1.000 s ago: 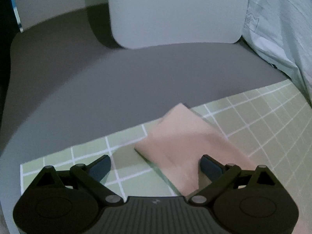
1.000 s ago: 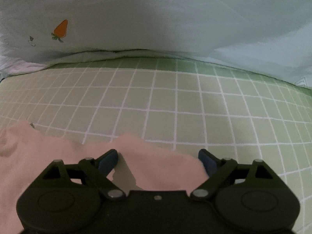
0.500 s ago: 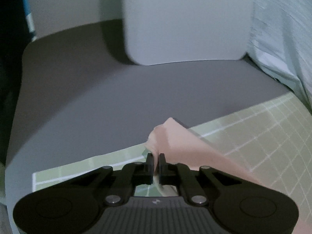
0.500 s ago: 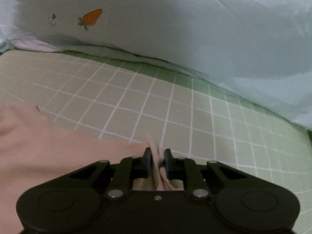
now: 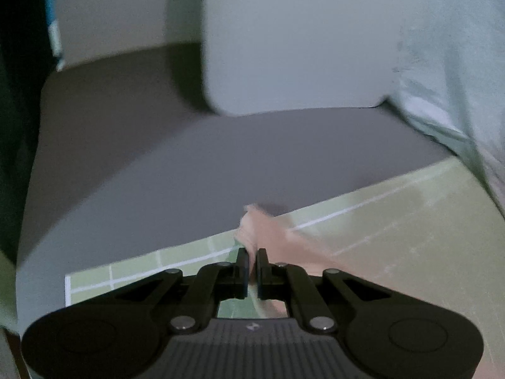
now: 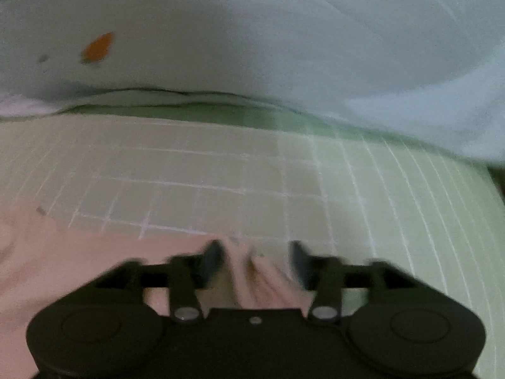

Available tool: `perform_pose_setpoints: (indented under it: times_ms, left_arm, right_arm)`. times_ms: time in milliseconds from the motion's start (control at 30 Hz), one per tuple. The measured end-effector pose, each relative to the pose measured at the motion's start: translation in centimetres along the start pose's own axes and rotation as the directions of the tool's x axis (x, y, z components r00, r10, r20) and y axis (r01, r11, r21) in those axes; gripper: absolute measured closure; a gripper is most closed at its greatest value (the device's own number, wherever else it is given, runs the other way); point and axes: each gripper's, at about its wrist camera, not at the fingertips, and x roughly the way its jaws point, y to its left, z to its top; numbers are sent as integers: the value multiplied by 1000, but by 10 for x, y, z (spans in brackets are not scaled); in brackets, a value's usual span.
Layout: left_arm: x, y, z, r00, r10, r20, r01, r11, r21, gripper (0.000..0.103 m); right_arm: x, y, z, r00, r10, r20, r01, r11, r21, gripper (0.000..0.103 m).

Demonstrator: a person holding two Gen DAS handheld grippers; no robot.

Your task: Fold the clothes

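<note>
The pink garment [image 5: 279,237] lies on a green checked sheet [image 5: 410,221]. My left gripper [image 5: 251,252] is shut on a bunched corner of it, lifted a little near the sheet's edge. In the right wrist view, the pink garment [image 6: 79,262] spreads to the left and under the tool. My right gripper [image 6: 255,259] is blurred by motion. Its fingers stand apart, with a ridge of pink cloth loose between them.
A grey surface [image 5: 189,164] lies beyond the sheet's edge, with a white block [image 5: 293,41] behind it. A pale quilt [image 6: 252,31] with an orange carrot print [image 6: 98,47] is heaped along the far side of the green checked sheet [image 6: 221,170].
Both grippers closed on the garment's corners half a second ago. The left one still holds and has lifted its corner. The right one has opened and let go of its fold.
</note>
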Motion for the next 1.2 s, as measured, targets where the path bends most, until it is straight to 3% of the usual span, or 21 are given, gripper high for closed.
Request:
perform_pose_setpoints:
  times_ms: [200, 333, 400, 467, 567, 600, 633, 667, 700, 733, 833, 900, 1033, 1200]
  left_arm:
    - [-54, -42, -26, 983, -181, 15, 178, 976, 124, 97]
    - [-101, -79, -62, 944, -328, -29, 327, 922, 209, 97]
    - [-126, -98, -84, 909, -411, -75, 415, 871, 263, 97]
    - [-150, -117, -109, 858, -497, -134, 511, 795, 326, 97]
    - [-181, -146, -148, 763, -586, -273, 642, 638, 424, 93]
    - [-189, -153, -163, 740, -594, -315, 667, 591, 453, 89]
    - [-195, -161, -176, 724, -591, -357, 685, 553, 475, 73]
    - [-198, -165, -186, 722, -572, -390, 689, 538, 487, 60]
    - [-199, -170, -195, 722, -549, -421, 689, 525, 499, 31]
    - [-197, -174, -199, 744, -509, -434, 667, 533, 520, 13]
    - [-191, -177, -206, 823, -399, -403, 568, 575, 590, 12]
    - [-181, -172, -201, 852, -337, -401, 522, 611, 595, 11]
    - [-165, -153, -190, 883, -246, -401, 451, 681, 577, 11]
    - [-142, -131, -178, 908, -158, -387, 374, 723, 582, 11]
  right_arm:
    - [-41, -20, -9, 1000, -18, 1, 18, 984, 177, 5]
    - [-72, -35, -30, 1000, -7, -16, 11, 968, 252, 4]
    - [-86, -45, -47, 999, 3, -38, 7, 964, 266, 4]
    - [-97, -55, -63, 998, 8, -66, 11, 961, 277, 4]
    - [-110, -72, -85, 995, 11, -103, 21, 950, 311, 4]
    - [-113, -75, -91, 994, 14, -112, 23, 946, 324, 4]
    - [-116, -79, -98, 992, 17, -121, 25, 942, 336, 4]
    - [-119, -81, -102, 992, 19, -127, 25, 941, 339, 4]
    - [-122, -81, -104, 992, 23, -124, 19, 943, 331, 3]
    - [-125, -81, -107, 992, 27, -120, 13, 946, 324, 3]
    - [-134, -78, -112, 994, 40, -105, -7, 954, 298, 1]
    - [-136, -71, -112, 994, 57, -95, -29, 960, 278, 0]
    - [-132, -48, -106, 989, 113, -91, -88, 967, 241, 0]
    - [-119, 3, -95, 967, 231, -105, -213, 964, 160, 0]
